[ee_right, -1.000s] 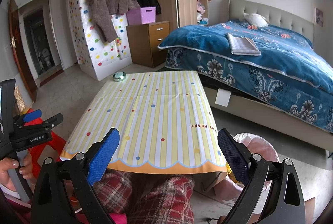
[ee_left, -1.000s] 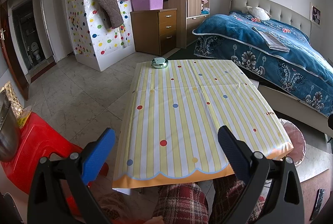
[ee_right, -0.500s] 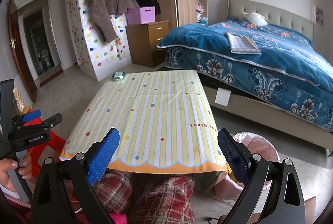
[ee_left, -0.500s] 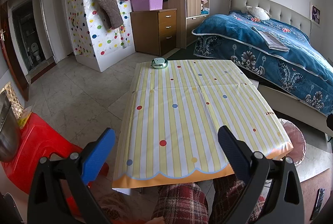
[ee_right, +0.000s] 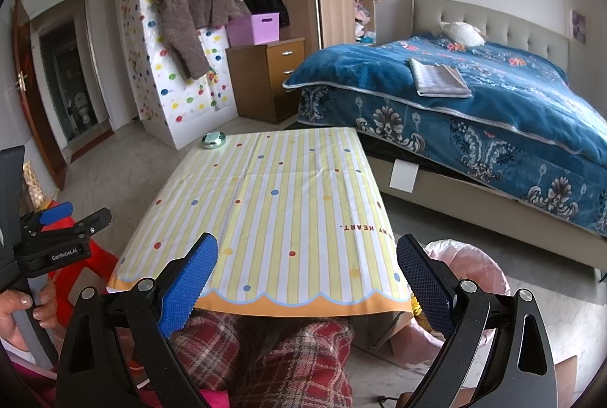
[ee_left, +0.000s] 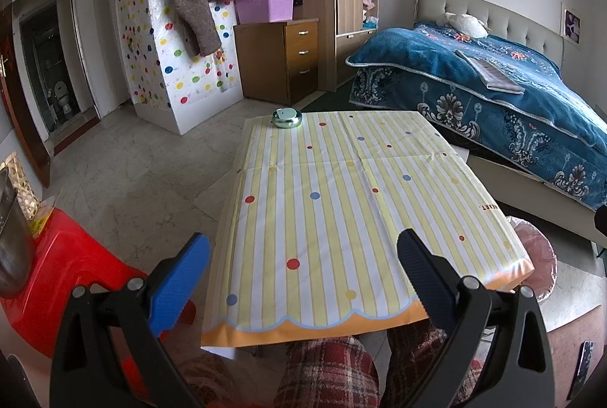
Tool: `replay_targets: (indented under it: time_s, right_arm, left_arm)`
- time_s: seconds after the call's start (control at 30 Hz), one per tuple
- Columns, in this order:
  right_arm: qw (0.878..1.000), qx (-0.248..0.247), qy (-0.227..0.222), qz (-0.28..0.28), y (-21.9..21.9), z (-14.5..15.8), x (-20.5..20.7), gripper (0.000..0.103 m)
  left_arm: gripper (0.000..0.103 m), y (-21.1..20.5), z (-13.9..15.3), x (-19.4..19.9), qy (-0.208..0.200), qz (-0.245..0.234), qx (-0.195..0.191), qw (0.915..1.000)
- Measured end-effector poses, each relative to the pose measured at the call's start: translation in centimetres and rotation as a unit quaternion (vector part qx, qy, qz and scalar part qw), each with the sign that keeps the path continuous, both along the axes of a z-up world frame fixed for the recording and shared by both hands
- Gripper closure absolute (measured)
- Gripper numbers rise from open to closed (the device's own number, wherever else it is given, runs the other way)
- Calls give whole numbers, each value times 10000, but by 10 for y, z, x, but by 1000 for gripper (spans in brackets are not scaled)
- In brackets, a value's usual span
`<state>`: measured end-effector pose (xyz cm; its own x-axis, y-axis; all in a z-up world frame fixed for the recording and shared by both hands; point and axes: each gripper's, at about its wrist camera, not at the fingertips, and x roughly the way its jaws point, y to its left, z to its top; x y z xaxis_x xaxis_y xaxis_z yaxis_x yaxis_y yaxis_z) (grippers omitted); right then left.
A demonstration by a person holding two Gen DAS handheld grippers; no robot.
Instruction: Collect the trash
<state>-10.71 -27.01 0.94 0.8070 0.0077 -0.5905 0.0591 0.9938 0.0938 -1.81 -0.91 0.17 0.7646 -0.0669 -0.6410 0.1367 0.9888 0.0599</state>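
A low table with a yellow striped, dotted cloth (ee_left: 341, 203) (ee_right: 273, 211) stands in front of me. A small round silver-green tin (ee_left: 287, 117) (ee_right: 213, 139) sits at its far left corner. No loose trash shows on the cloth. A bin lined with a pink bag (ee_right: 470, 267) (ee_left: 535, 256) stands on the floor at the table's near right corner. My left gripper (ee_left: 303, 271) is open and empty over the near table edge. My right gripper (ee_right: 307, 275) is open and empty there too. The left gripper also shows at the left of the right wrist view (ee_right: 57, 229).
A red plastic stool (ee_left: 64, 271) with a metal pot stands to the left. A bed with a blue cover (ee_right: 474, 104) is on the right. A wooden drawer chest (ee_left: 280, 59) and a dotted board with coats stand at the back. My plaid-clad legs (ee_right: 265, 355) are under the table.
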Motion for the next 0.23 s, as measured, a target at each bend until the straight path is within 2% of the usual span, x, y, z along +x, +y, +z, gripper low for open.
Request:
replay_targets:
  time_s: [0.13,0.23]
  right_arm:
    - [9999,74,81,-46,-4,-4,8,9]
    - [9997,105,208,-51,-8,-12,19,9]
  left_arm:
    - [7,2,-17,17,342,102,63,9993]
    - [7,3,-44,36,697,171,264,9971]
